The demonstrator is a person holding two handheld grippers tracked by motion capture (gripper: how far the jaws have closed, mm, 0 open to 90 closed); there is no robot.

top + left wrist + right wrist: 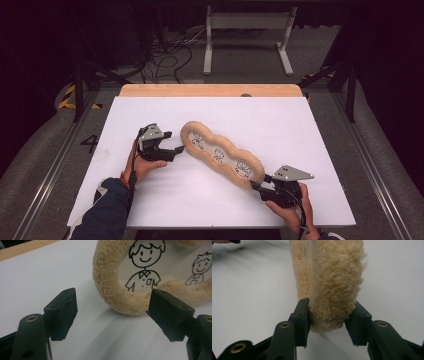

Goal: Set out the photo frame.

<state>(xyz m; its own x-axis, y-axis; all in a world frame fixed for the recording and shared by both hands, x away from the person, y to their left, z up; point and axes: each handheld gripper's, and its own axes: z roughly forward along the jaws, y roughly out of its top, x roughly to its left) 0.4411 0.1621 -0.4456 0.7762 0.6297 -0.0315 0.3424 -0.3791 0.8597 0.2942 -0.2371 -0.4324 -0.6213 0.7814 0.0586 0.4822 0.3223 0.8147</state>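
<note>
I've got the long tan fleecy three-window frame w/ cartoon drawings lying diagonal on the white table. My right gripper pinches its near end; left gripper, jaws spread, sits just beside the far end, so it's closer there.

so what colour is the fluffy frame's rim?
Tan, sherpa-like fleece on the fluffy frame; clearest in the left gripper view.
</note>
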